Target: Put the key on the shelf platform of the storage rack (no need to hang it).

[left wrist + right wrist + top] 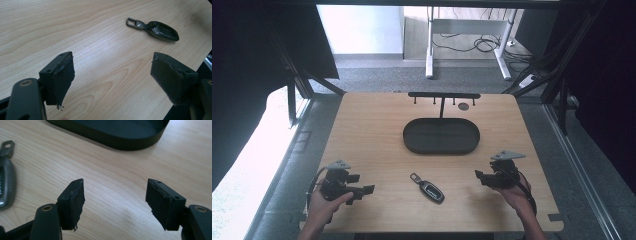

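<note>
**One key fob, one tray, two empty grippers**

Quick count of what's sitting on the worktop: one dark key fob with a metal clip on its end, one black oval tray, and one black T-shaped rack with little pegs standing right behind the tray. There's also one small dark round spot near the rack, too small to tell what it is.

The key fob is lying flat on the wood near the front edge, roughly midway between the two hands and in front of the tray, not touching anything. In the left gripper view the key fob is sitting well ahead of the jaws and off toward the right one, clip end pointing left. In the right gripper view the key fob is poking in at the left edge, and the tray is running across the top.

The left gripper is hovering over the front left of the worktop with its jaws standing wide and only bare wood between them. The right gripper is hanging over the front right, jaws parted to about a medium gap, nothing pinched between them either.

Nothing is standing between either gripper and the fob, just open wood. The tray is looking empty inside as far as I can see.

Beyond the worktop, grey floor, a white desk frame and some cables are showing.
</note>
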A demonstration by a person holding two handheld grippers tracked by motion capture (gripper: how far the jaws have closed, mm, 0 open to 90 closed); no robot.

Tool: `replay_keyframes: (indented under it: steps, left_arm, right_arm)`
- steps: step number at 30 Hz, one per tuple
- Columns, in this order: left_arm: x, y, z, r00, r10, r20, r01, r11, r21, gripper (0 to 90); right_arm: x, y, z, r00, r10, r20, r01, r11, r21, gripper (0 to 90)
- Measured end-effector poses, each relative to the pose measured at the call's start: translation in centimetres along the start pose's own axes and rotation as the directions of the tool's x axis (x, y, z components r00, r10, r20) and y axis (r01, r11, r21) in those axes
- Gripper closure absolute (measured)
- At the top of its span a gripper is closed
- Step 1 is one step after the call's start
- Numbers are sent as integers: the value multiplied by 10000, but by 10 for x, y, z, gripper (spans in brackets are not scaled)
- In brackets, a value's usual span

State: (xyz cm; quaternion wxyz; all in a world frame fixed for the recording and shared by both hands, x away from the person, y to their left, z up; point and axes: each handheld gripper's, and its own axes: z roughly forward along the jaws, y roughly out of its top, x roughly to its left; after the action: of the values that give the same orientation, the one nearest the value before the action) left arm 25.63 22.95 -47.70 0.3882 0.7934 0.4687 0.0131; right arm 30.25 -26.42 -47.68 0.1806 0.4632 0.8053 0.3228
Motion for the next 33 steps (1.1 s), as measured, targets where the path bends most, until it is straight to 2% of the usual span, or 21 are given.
replay_keyframes:
  steps: [1, 10, 13, 20, 27, 33]
  left_arm:
    - [-1, 0, -1, 10000, 66, 21, -66, 10000, -13, 195]
    - [-1, 1, 0, 10000, 57, 15, -57, 10000, 16, 195]
    - [-1, 1, 0, 10000, 53, 19, -53, 10000, 21, 195]
    - [-3, 1, 0, 10000, 79, 45, -79, 10000, 15, 195]
    - [-3, 1, 0, 9999, 111, 57, -111, 9999, 13, 195]
    - [-4, 1, 0, 9999, 122, 57, -122, 9999, 26, 195]
  right_arm:
    - [3, 7, -6, 9999, -127, -101, 128, 9999, 59, 320]
    - [14, 27, -14, 9973, -541, -496, 560, 9977, 369, 324]
    - [21, 35, -15, 9946, -633, -818, 672, 9967, 450, 327]
    - [39, 52, -15, 9879, -1075, -1121, 1148, 9915, 613, 317]
    - [52, 67, -9, 9811, -1327, -1406, 1450, 9861, 816, 317]
    - [65, 77, -2, 9738, -1645, -1571, 1827, 9771, 1091, 320]
